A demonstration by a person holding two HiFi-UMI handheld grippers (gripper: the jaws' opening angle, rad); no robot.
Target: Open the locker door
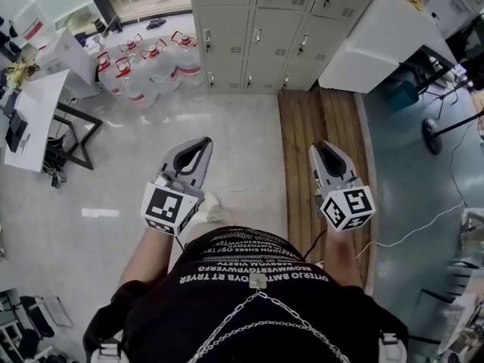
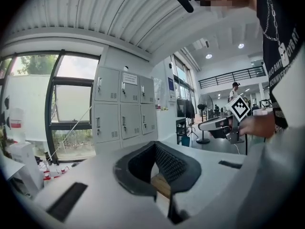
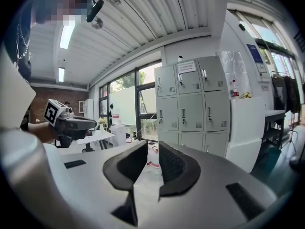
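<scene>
A bank of grey lockers [image 1: 261,32] stands against the far wall, every door closed, each with a small handle. It also shows in the left gripper view [image 2: 125,109] and in the right gripper view [image 3: 190,109]. Both grippers are held in front of the person's body, well short of the lockers. My left gripper [image 1: 203,142] is shut, its tips meeting with nothing between them [image 2: 155,144]. My right gripper [image 1: 321,148] is open by a narrow gap, and only floor shows through it [image 3: 152,147].
Several water jugs [image 1: 147,66] stand on the floor left of the lockers. A white table [image 1: 34,108] is at the left and a white counter [image 1: 386,40] at the right. A strip of wooden floor [image 1: 318,127] runs to the lockers. A stand's base [image 1: 432,136] and a cable lie at the right.
</scene>
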